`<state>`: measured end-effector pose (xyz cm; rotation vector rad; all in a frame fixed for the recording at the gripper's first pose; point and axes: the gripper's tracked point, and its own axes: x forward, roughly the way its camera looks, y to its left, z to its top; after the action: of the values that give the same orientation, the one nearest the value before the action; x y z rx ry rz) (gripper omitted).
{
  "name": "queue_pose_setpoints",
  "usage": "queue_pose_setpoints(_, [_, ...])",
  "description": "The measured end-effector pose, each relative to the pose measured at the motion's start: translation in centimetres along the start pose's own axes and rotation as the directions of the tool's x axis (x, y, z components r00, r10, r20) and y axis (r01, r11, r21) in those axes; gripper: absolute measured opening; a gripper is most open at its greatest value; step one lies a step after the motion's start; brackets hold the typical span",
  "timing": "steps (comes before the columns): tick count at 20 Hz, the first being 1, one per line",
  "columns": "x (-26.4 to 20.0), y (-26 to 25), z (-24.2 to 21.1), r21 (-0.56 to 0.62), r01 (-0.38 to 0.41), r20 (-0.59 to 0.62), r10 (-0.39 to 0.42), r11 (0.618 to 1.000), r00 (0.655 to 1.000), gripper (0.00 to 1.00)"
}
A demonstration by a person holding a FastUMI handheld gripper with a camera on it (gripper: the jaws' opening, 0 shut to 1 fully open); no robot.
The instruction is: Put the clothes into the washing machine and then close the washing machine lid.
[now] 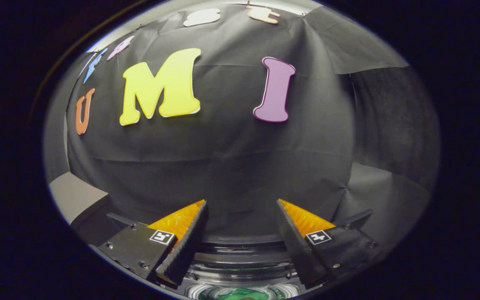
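Gripper point(242, 206) fingers spread apart, holding nothing, aimed at the booth wall. Washing machine point(240, 260) sits below, between the fingers; something green point(240, 295) lies in its opening, likely clothes. Lid-closing looks next: tilt down, find the lid.

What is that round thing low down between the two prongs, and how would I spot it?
Start at the black cloth wall and drop to the open tool. Below and between its fingers sits the washing machine, marked by curved concentric rings with something green inside.
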<state>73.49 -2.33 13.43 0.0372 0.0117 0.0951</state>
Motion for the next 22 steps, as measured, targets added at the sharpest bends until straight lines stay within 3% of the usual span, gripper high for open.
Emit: queue_pose_setpoints(22, [-5.8,-0.5,-1.4,0.001,-0.002,0.102,0.002,1.000,0.995,1.00])
